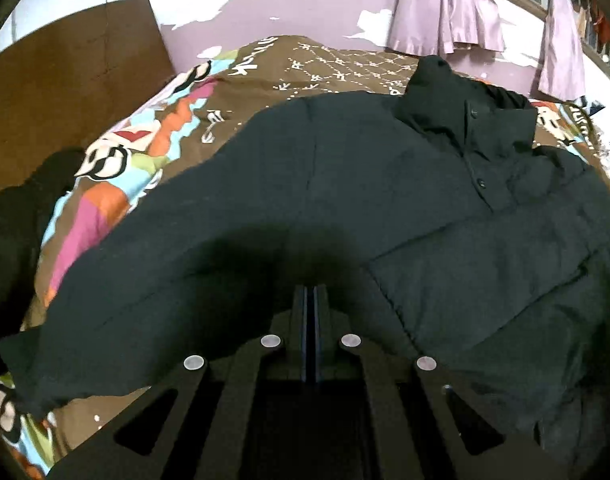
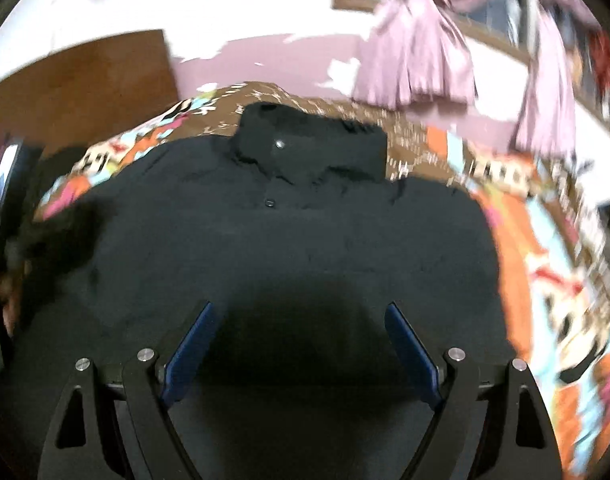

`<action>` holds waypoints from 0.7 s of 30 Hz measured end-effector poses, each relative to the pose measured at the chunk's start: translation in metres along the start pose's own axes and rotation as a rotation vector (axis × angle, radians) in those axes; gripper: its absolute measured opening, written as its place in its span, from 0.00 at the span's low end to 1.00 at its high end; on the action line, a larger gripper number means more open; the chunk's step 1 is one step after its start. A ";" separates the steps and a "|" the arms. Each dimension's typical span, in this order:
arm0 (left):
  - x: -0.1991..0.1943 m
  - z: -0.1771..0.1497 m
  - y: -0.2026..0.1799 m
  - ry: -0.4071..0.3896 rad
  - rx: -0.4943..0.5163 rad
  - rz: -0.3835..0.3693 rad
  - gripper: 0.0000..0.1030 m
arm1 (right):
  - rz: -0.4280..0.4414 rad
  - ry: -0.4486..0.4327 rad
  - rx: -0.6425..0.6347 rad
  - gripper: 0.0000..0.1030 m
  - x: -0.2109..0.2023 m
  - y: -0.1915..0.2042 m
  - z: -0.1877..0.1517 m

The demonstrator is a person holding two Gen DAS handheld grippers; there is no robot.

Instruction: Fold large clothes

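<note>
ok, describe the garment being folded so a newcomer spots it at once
Find the bed under the brown quilt with bright cartoon patches. Spread across it lies a large black padded jacket, with a stand-up collar and dark snap buttons. It is the only plain black item there; the lilac curtains hang on the wall behind.

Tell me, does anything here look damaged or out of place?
Yes: the lilac wall behind the bed has ragged white patches where paint seems to have peeled. The black jacket lies spread on the patterned bedspread, unfolded.
</note>
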State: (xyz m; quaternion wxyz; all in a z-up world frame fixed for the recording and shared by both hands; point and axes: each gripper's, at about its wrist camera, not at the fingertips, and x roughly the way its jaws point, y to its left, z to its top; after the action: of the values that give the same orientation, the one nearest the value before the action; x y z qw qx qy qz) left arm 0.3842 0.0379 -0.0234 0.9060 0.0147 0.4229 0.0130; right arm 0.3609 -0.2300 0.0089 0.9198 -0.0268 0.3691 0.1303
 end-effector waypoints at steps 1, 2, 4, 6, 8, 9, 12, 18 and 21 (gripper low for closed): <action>0.000 0.001 0.003 -0.002 -0.002 -0.015 0.01 | 0.011 0.019 0.023 0.83 0.010 -0.001 0.001; 0.000 0.001 0.007 -0.002 -0.014 -0.039 0.01 | 0.023 0.057 0.046 0.83 0.026 0.000 0.002; -0.003 0.000 0.013 0.005 -0.040 -0.091 0.02 | 0.011 0.142 0.044 0.84 0.051 0.006 0.001; -0.011 -0.003 0.027 -0.001 -0.094 -0.140 0.02 | -0.041 0.176 0.005 0.93 0.067 0.014 -0.004; -0.022 -0.005 0.043 -0.018 -0.162 -0.178 0.05 | -0.065 0.188 -0.030 0.96 0.074 0.021 -0.007; -0.028 -0.005 0.048 -0.018 -0.184 -0.186 0.07 | -0.078 0.195 -0.042 0.98 0.076 0.024 -0.008; -0.045 -0.011 0.076 -0.018 -0.286 -0.266 0.24 | -0.107 0.198 -0.056 0.99 0.077 0.028 -0.011; -0.084 -0.042 0.136 -0.113 -0.510 -0.267 0.86 | -0.147 0.106 -0.020 0.99 0.064 0.036 -0.006; -0.090 -0.063 0.172 -0.089 -0.663 -0.275 0.88 | -0.111 0.017 -0.030 0.99 0.052 0.057 0.006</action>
State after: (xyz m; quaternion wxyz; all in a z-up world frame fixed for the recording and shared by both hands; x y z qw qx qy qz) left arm 0.2759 0.2076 0.0116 0.8723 -0.3361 0.3540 0.0269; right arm 0.3862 -0.1629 -0.0195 0.9220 -0.0622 0.3727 0.0842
